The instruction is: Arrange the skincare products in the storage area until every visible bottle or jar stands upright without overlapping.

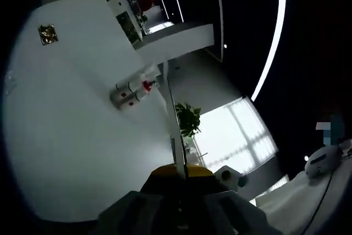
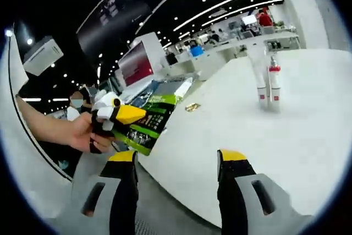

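White bottles (image 2: 268, 87) upright on table (image 2: 308, 136), right tongs (image 2: 179, 160) wide, left tongs (image 1: 181, 177) closed.

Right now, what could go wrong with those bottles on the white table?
The two slim white bottles with red bands stand close together, so nudging one might topple both. They are far from the open right gripper, and the long reach could be clumsy. The small gold wrapper lies between them and the white table's near edge and might get swept off.
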A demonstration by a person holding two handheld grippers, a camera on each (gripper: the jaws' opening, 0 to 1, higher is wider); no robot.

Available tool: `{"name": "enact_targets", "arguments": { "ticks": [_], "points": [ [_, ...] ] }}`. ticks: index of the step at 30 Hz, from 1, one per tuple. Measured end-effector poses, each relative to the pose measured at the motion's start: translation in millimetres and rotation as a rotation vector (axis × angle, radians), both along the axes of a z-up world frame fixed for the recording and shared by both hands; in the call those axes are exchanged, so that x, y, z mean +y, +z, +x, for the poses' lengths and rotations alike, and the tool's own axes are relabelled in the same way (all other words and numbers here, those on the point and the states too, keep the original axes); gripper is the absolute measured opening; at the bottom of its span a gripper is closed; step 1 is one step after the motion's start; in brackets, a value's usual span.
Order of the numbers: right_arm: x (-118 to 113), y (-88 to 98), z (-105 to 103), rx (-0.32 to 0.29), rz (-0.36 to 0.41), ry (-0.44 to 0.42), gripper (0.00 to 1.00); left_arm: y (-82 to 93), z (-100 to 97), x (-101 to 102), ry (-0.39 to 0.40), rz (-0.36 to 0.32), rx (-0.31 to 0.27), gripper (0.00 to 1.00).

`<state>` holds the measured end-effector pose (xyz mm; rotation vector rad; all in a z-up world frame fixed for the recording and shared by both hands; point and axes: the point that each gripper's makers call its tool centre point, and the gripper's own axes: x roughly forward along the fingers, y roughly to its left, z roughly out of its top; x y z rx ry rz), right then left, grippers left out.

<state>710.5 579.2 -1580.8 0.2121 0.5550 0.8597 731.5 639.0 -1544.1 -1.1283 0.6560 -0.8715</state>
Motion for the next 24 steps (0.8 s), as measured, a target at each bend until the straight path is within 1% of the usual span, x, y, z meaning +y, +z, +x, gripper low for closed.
{"name": "enact_targets", "arguments": {
  "ticks": [1,2,3,4,5,6,7,8,10,12,15,16,17,18,20,21,22,24],
  "points": [
    [-1,0.4,3,-0.017,-0.008,-0.014,0.54,0.9,3.1,1,0.003,-0.01,-0.001,0.02],
    [-7,-7.9,4,0.0,-0.07,-0.028,0.54,0.9,7.4,2,0.005,-0.019,0.001,0.02],
    [-8,-10.9,4,0.019,-0.084,-0.035,0.54,0.3,11.2,4,0.008,-0.02,0.004,0.02],
    [-6,-9.1,6,0.011,-0.068,-0.041,0.55,-0.9,15.0,4,0.011,-0.017,0.008,0.02],
    [-6,-9.9,7,0.007,-0.074,-0.045,0.55,-2.1,18.5,5,0.011,-0.014,0.009,0.02],
    [-10,-17.6,7,0.004,-0.131,-0.043,0.55,-4.3,25.4,5,0.012,-0.012,0.014,0.02],
    [-13,-24.3,7,0.009,-0.166,-0.053,0.55,-5.4,29.8,5,0.011,-0.012,0.018,0.02],
    [-15,-28.2,9,-0.002,-0.192,-0.064,0.55,-6.8,34.5,5,0.008,-0.008,0.021,0.02],
    [-22,-37.2,12,-0.009,-0.272,-0.082,0.61,-11.4,47.1,5,0.003,0.004,0.028,0.02],
    [-21,-40.6,16,-0.008,-0.275,-0.105,0.7,-16.7,60.9,6,0.0,0.011,0.036,0.02],
    [-25,-51.0,17,0.02,-0.3,-0.118,0.77,-24.0,81.3,7,0.004,0.014,0.047,0.02],
    [-26,-56.2,16,0.042,-0.317,-0.119,0.79,-28.2,91.1,7,0.008,0.013,0.063,0.02],
    [-26,-58.8,15,0.044,-0.331,-0.119,0.81,-30.7,98.0,7,0.011,0.012,0.067,0.02],
    [-27,-60.1,15,0.044,-0.337,-0.12,0.81,-34.4,107.6,7,0.014,0.011,0.071,0.02],
    [-28,-65.3,14,0.06,-0.365,-0.112,0.81,-39.7,120.9,6,0.014,0.013,0.08,0.02],
    [-29,-69.0,11,0.074,-0.376,-0.105,0.79,-43.3,130.7,6,0.014,0.017,0.084,0.02],
    [-30,-70.3,11,0.08,-0.38,-0.103,0.78,-46.7,139.8,5,0.012,0.027,0.08,0.02],
    [-31,-72.3,10,0.082,-0.395,-0.102,0.76,-53.6,151.4,2,-0.01,0.051,0.08,0.02]
  ]
}}
